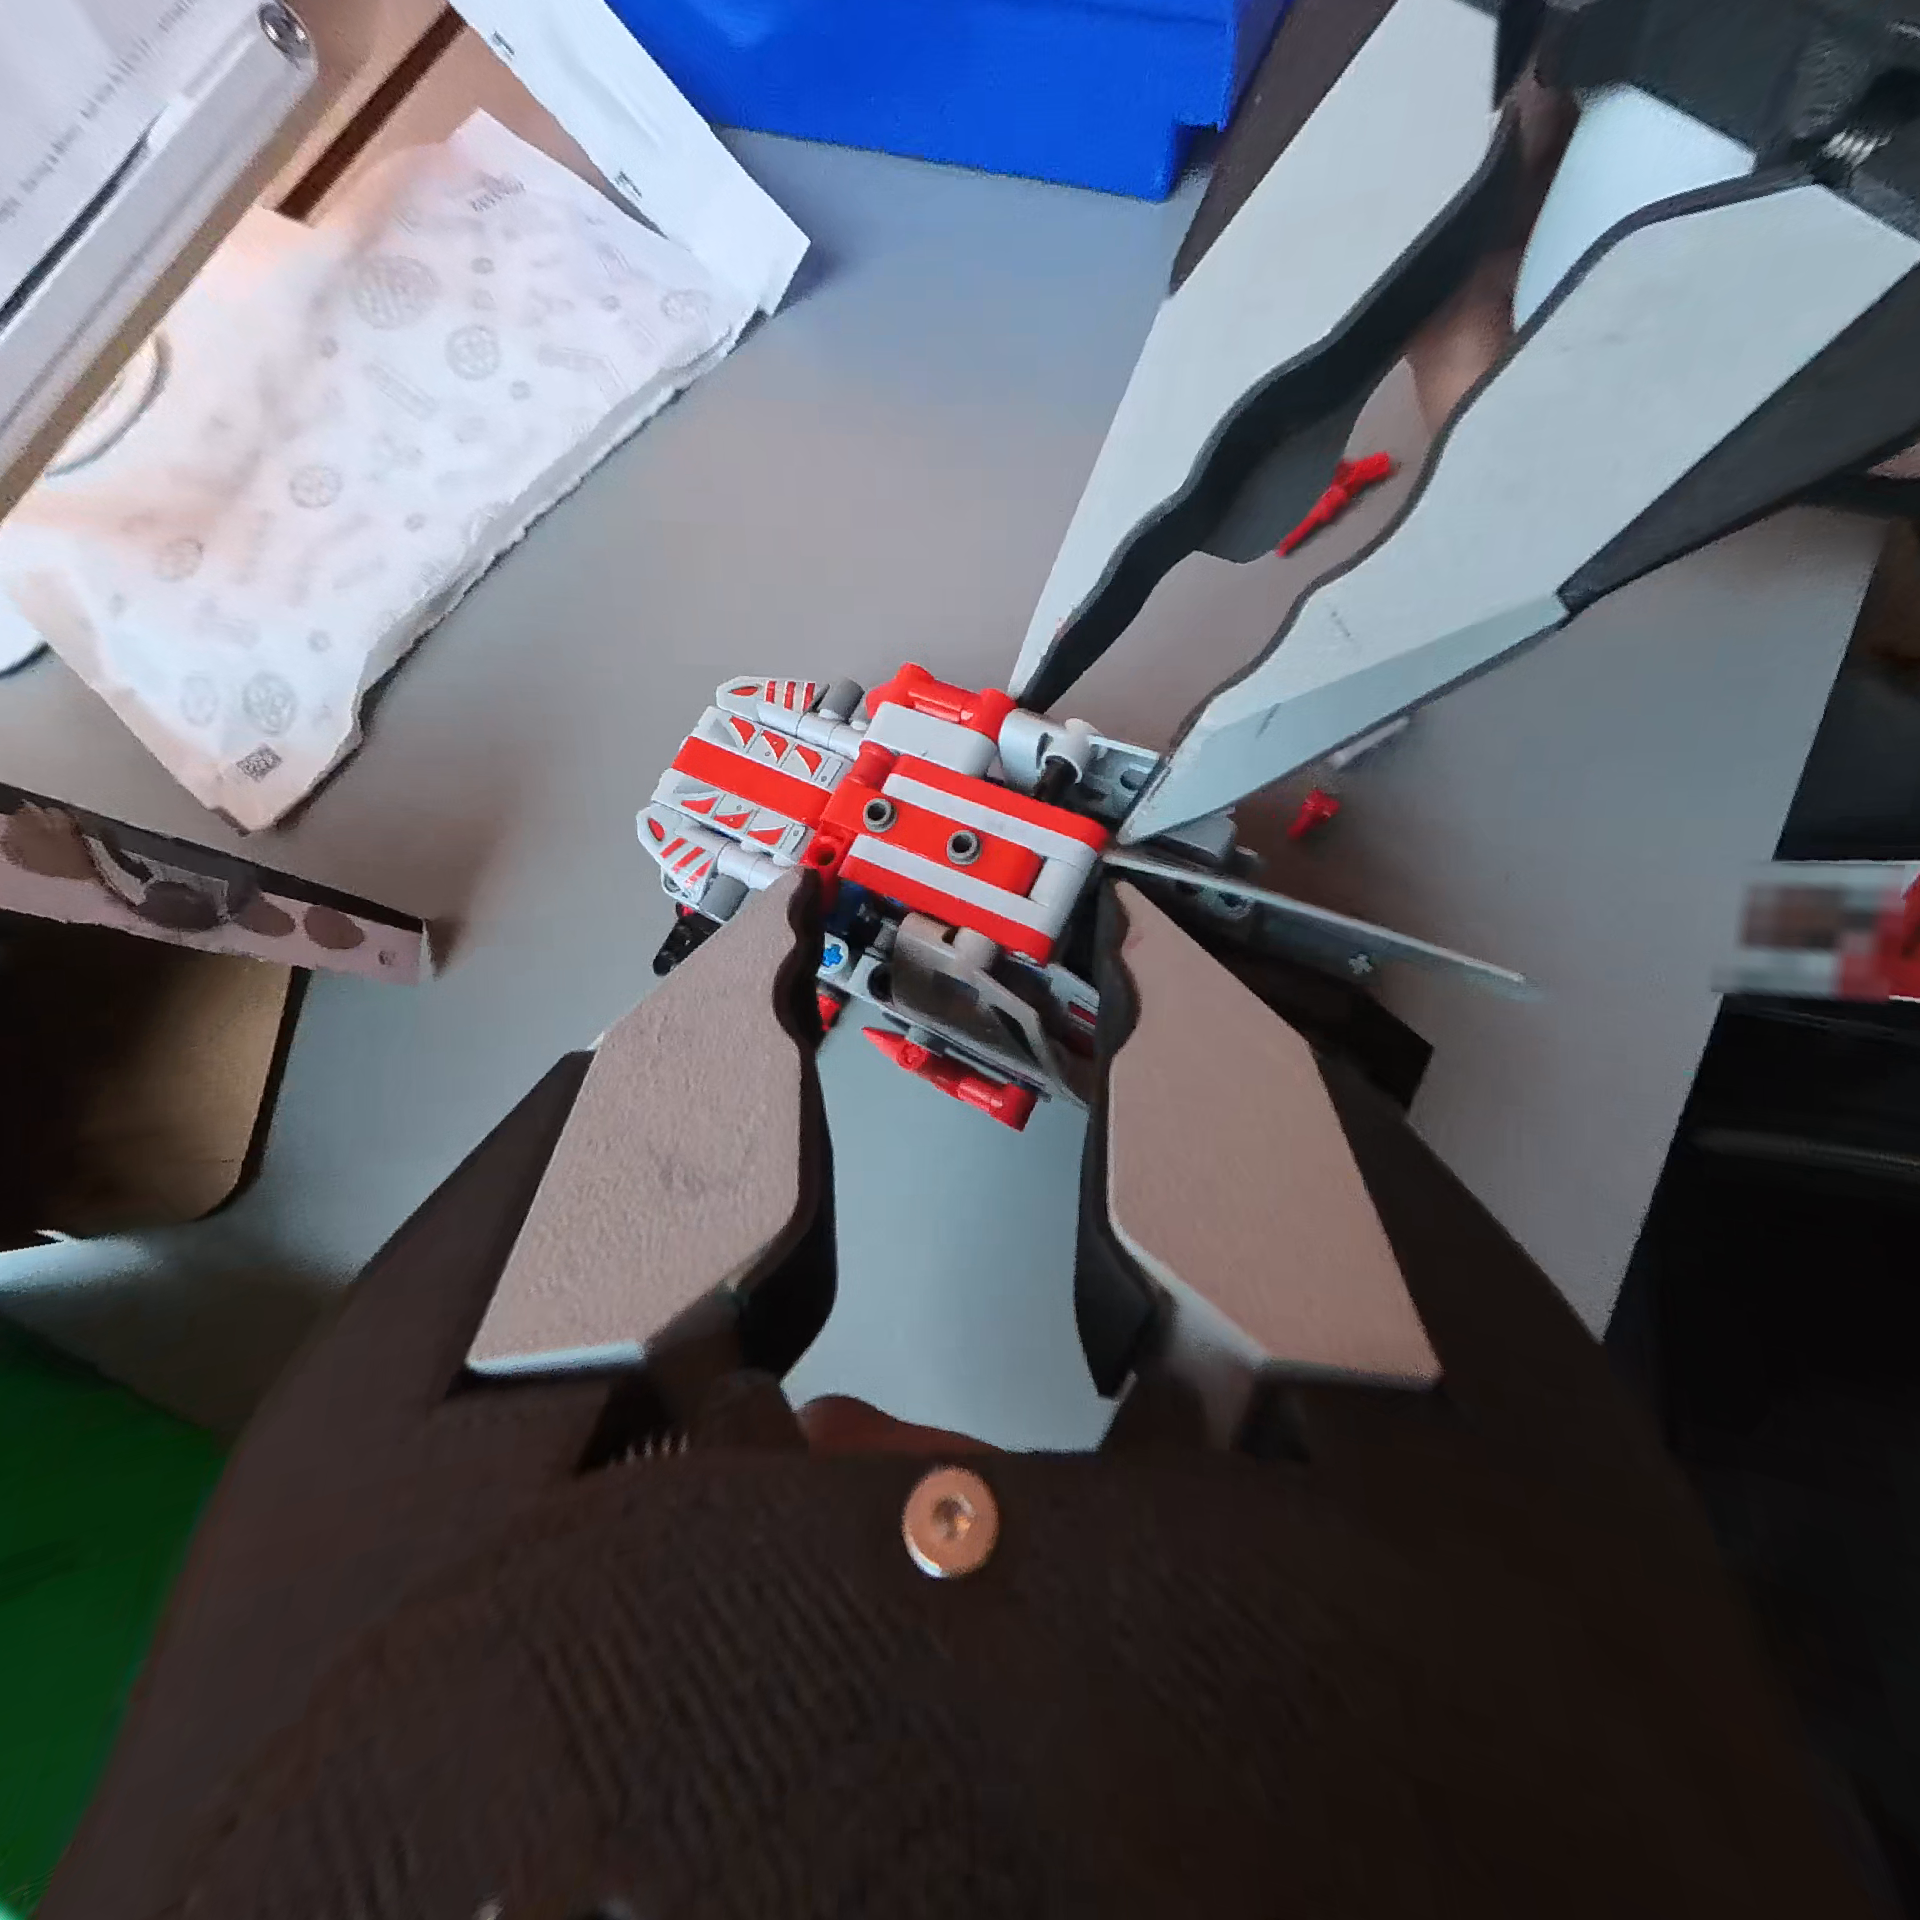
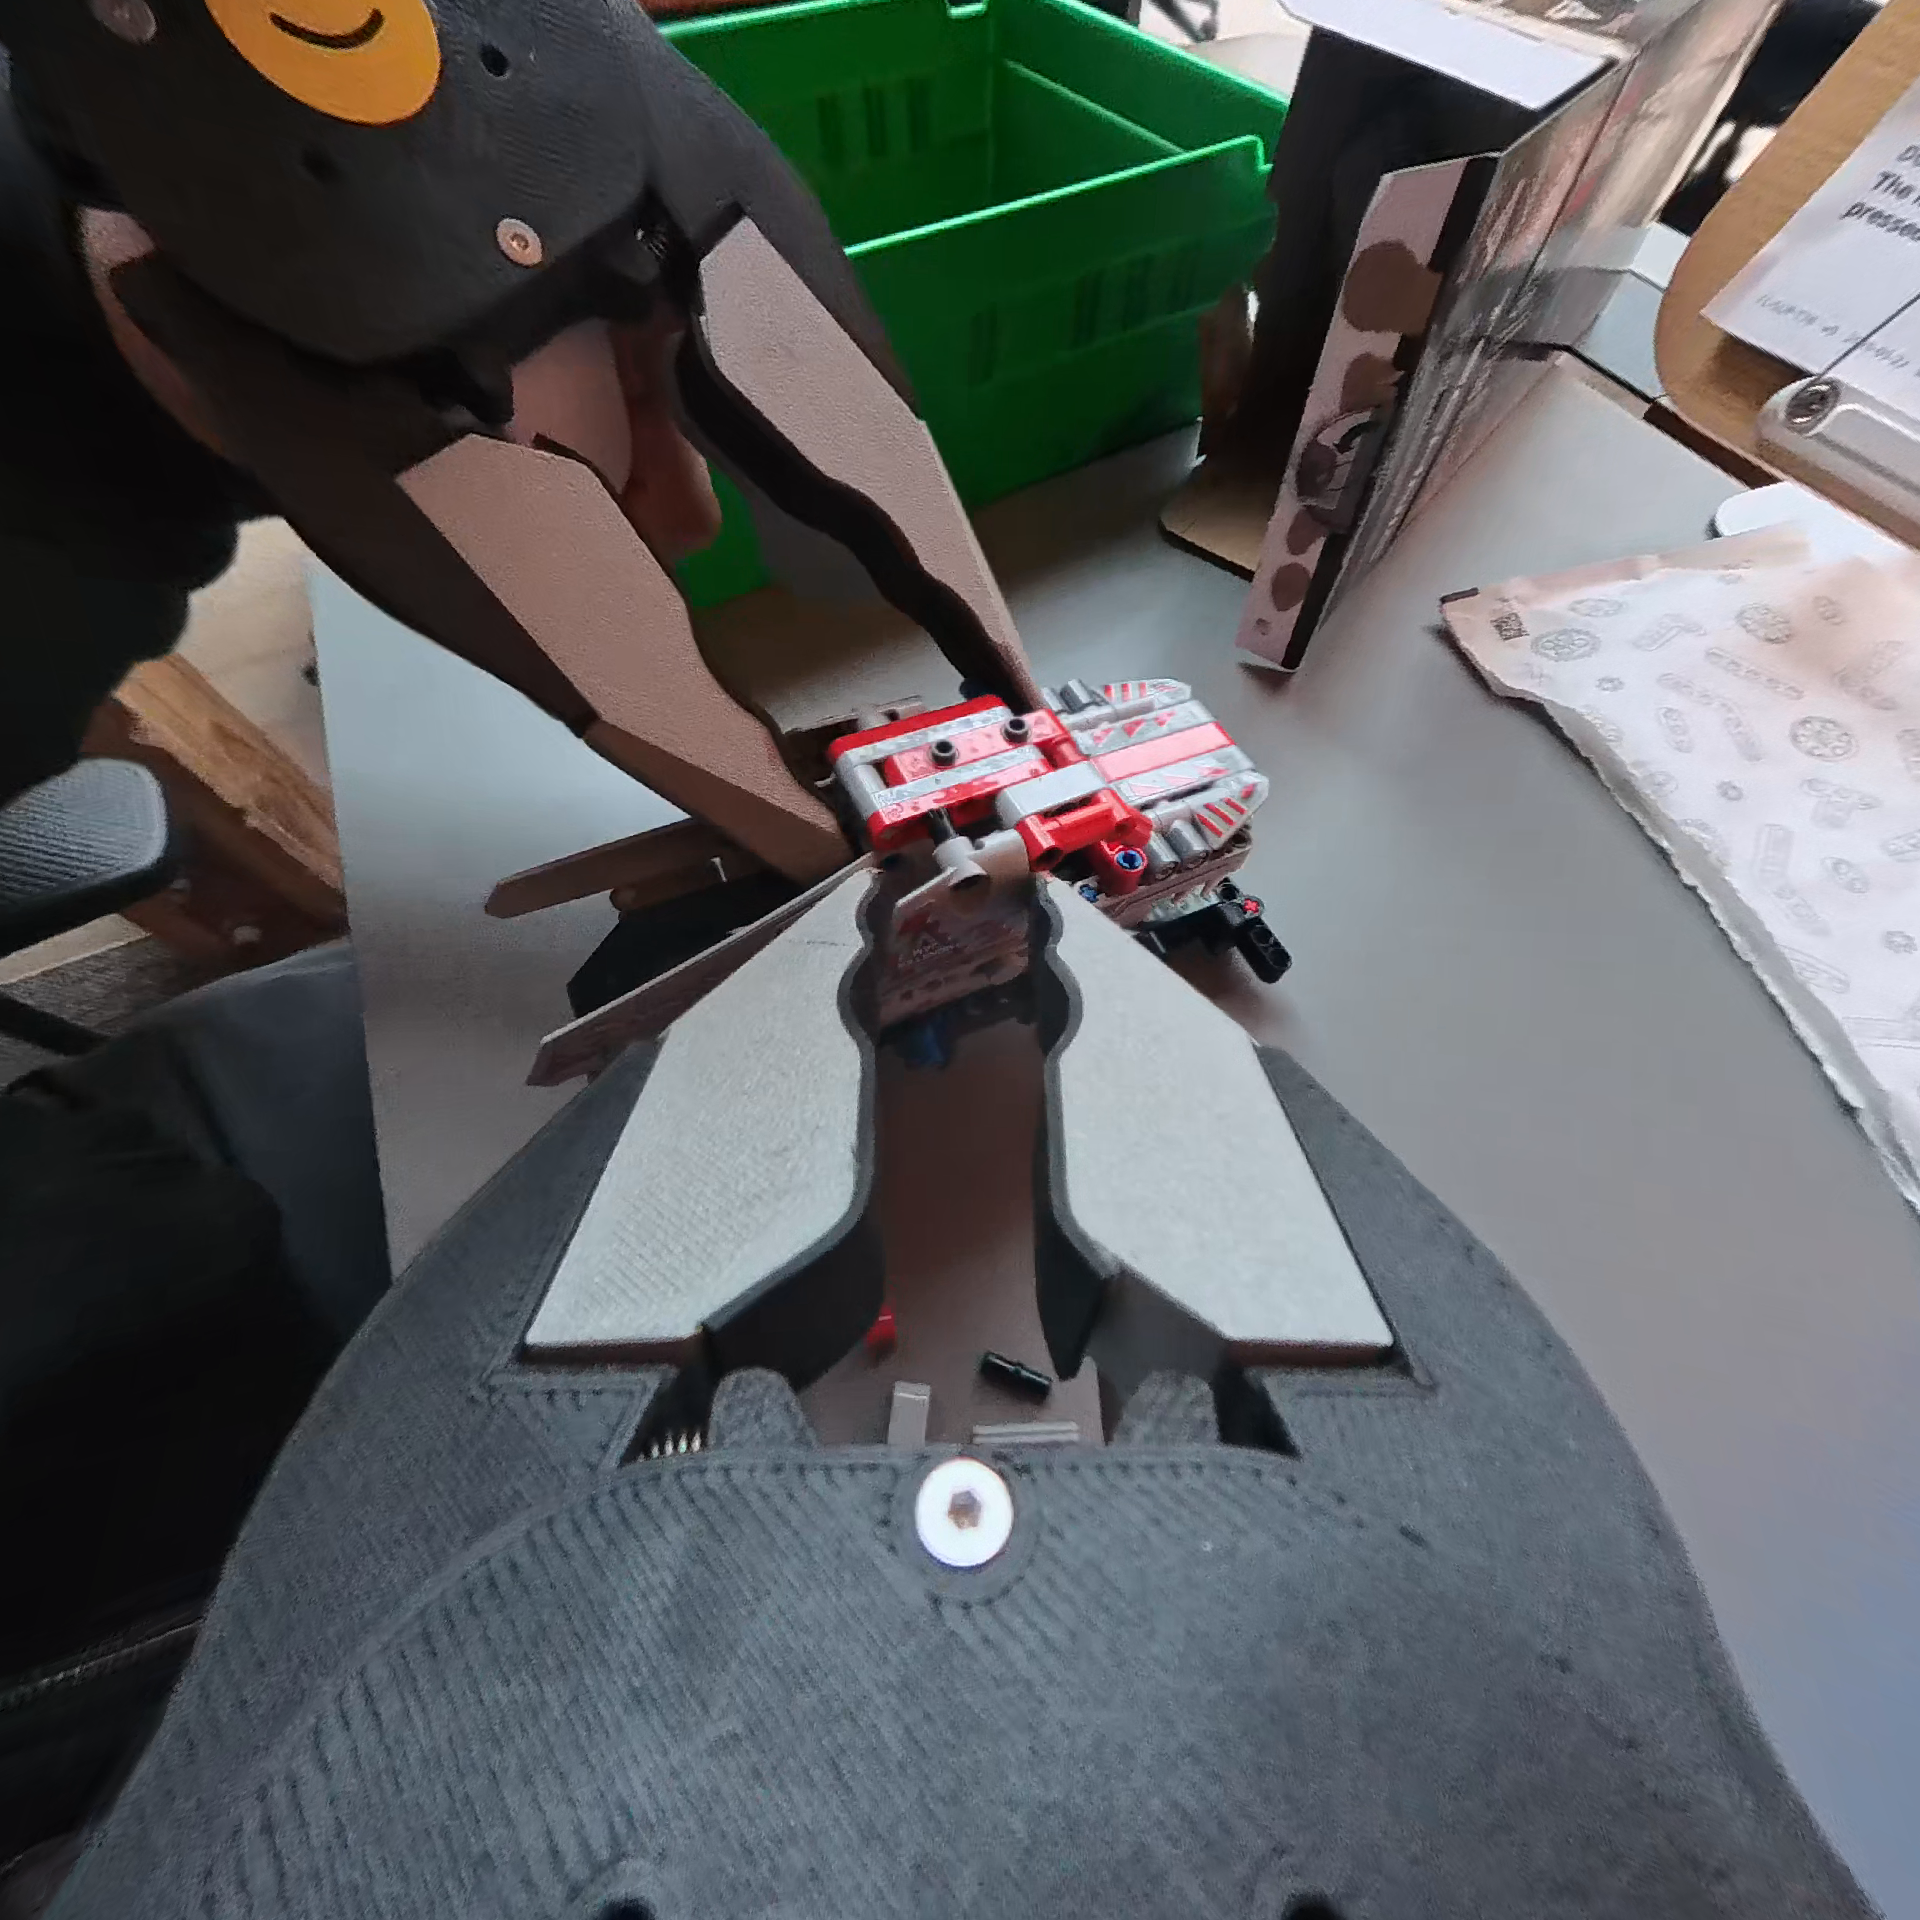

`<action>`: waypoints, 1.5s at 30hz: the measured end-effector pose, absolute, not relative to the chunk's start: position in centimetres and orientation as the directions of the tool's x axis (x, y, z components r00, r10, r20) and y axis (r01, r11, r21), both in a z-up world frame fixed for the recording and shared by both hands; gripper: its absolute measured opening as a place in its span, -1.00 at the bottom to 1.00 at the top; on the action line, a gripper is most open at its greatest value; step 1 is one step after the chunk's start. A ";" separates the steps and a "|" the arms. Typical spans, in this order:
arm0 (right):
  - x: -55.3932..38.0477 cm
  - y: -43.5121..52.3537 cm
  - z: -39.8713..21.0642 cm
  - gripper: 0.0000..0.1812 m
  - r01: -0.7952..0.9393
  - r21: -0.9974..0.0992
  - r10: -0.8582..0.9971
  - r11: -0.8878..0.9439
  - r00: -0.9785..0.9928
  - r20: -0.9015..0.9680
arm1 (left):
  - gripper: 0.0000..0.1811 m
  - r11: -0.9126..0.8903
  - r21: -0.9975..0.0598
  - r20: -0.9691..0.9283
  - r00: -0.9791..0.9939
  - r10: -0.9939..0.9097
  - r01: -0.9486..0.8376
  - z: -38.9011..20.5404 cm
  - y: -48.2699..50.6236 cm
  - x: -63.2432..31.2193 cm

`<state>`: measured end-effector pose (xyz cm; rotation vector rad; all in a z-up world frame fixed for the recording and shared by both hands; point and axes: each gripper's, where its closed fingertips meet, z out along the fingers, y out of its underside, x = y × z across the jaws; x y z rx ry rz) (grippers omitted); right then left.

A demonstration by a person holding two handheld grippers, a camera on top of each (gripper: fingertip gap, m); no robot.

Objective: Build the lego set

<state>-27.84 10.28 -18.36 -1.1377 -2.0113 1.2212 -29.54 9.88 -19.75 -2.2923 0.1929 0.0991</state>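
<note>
The lego model (image 1: 883, 821), a red and grey craft with striped panels and thin grey wing plates, sits near the middle of the grey surface (image 1: 883, 499), gripped from two sides. The left tongs (image 1: 951, 925) straddle its near flank, fingers set a moderate way apart with the tips against the body and a grey angled panel between them; they appear to be holding the model. The right tongs (image 2: 956, 894) come in from the opposite side, narrowed around a grey stickered panel and the pin joint above it, seemingly clamped on that part, though the contact under the tips is hidden.

Loose parts lie around: red pins (image 1: 1335, 499) on the surface beyond the model, and a black pin (image 2: 1013, 1374) and a small grey piece (image 2: 909, 1408) near the right tongs' base. Farther out are a printed paper bag (image 1: 343, 468), a tilted set box (image 2: 1382, 416), a green bin (image 2: 1039, 208) and a blue bin (image 1: 935, 83) toward the far edge.

The step looks like seating or adjusting a side panel. The risks lie in opposing forces: if the two tongs squeeze or twist unevenly, the thin wing plates could pop off or the hinge pin could slip from its hole. A tip sliding off the smooth panel could also shove the model across the surface and scatter the loose pins.
</note>
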 end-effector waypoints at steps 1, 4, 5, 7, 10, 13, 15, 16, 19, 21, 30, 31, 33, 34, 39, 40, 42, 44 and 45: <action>-27.8 10.4 -18.3 -0.75 0.384 -0.890 0.862 0.246 -0.506 0.020 | -0.45 -0.643 -0.747 -0.133 0.986 -0.103 -0.168 -19.7 9.9 -29.5; -27.7 10.6 -18.3 -0.75 0.393 -0.891 0.865 0.228 -0.502 0.000 | -0.45 -0.606 -0.781 -0.118 0.988 -0.097 -0.152 -19.7 10.0 -29.4; -27.6 10.7 -18.3 -0.76 0.393 -0.892 0.862 0.222 -0.507 -0.009 | -0.45 -0.601 -0.784 -0.119 0.988 -0.097 -0.153 -19.7 10.0 -29.4; -27.4 10.7 -18.3 -0.75 0.387 -0.896 0.854 0.215 -0.521 -0.020 | -0.45 -0.596 -0.788 -0.115 0.988 -0.104 -0.155 -19.7 10.0 -29.3; -26.8 10.4 -18.0 -0.74 0.369 -0.904 0.824 0.218 -0.566 -0.032 | -0.45 -0.587 -0.792 -0.116 0.985 -0.125 -0.167 -19.6 10.0 -28.8; -25.8 10.4 -15.4 -0.85 0.290 -0.948 0.776 0.129 -0.625 -0.086 | -0.46 -0.574 -0.802 -0.107 0.985 -0.135 -0.166 -19.6 9.6 -28.8; -25.9 11.7 -14.8 -0.85 0.297 -0.952 0.788 0.078 -0.603 -0.123 | -0.46 -0.564 -0.807 -0.102 0.982 -0.161 -0.177 -19.6 9.3 -28.5; -26.0 12.3 -15.1 -0.85 0.333 -0.941 0.797 0.059 -0.584 -0.157 | -0.46 -0.562 -0.807 -0.101 0.980 -0.171 -0.182 -19.6 9.1 -28.2; -26.3 11.9 -17.1 -0.91 0.485 -0.874 0.765 -0.020 -0.556 -0.326 | -0.46 -0.570 -0.804 -0.098 0.984 -0.148 -0.166 -19.6 9.0 -28.0; -26.7 11.5 -18.5 -0.94 0.569 -0.819 0.749 -0.073 -0.511 -0.421 | -0.45 -0.577 -0.802 -0.110 0.988 -0.113 -0.155 -19.6 9.1 -27.9; -27.8 11.3 -17.6 -0.98 0.708 -0.566 0.419 -0.422 -0.402 -0.814 | -0.45 -0.569 -0.812 -0.137 0.990 -0.033 -0.131 -19.5 9.4 -27.6; -27.9 11.3 -17.6 -1.00 0.717 -0.546 0.399 -0.433 -0.390 -0.830 | -0.45 -0.570 -0.812 -0.135 0.990 -0.032 -0.129 -19.5 9.4 -27.6; -28.0 11.4 -17.6 -1.00 0.733 -0.516 0.373 -0.443 -0.372 -0.850 | -0.45 -0.567 -0.813 -0.139 0.990 -0.024 -0.128 -19.5 9.4 -27.7; -28.0 11.3 -17.6 -0.97 0.737 -0.507 0.366 -0.446 -0.367 -0.855 | -0.45 -0.568 -0.814 -0.138 0.990 -0.020 -0.126 -19.5 9.4 -27.7; -27.8 10.1 -17.7 -0.90 0.772 -0.464 0.320 -0.435 -0.350 -0.881 | -0.45 -0.578 -0.805 -0.156 0.988 -0.005 -0.130 -19.5 9.4 -27.7; -27.9 10.1 -17.7 -0.90 0.770 -0.461 0.317 -0.441 -0.347 -0.883 | -0.45 -0.582 -0.802 -0.162 0.987 0.000 -0.132 -19.5 9.4 -27.8; -28.0 10.1 -17.7 -0.91 0.770 -0.455 0.309 -0.448 -0.344 -0.887 | -0.45 -0.587 -0.798 -0.172 0.985 0.006 -0.136 -19.5 9.3 -27.9; -28.0 10.2 -17.7 -0.91 0.768 -0.446 0.293 -0.460 -0.343 -0.893 | -0.45 -0.589 -0.796 -0.176 0.984 0.006 -0.139 -19.5 9.3 -27.8; -28.0 10.5 -17.6 -0.91 0.763 -0.440 0.284 -0.473 -0.340 -0.896 | -0.45 -0.589 -0.796 -0.175 0.985 0.004 -0.139 -19.5 9.2 -27.8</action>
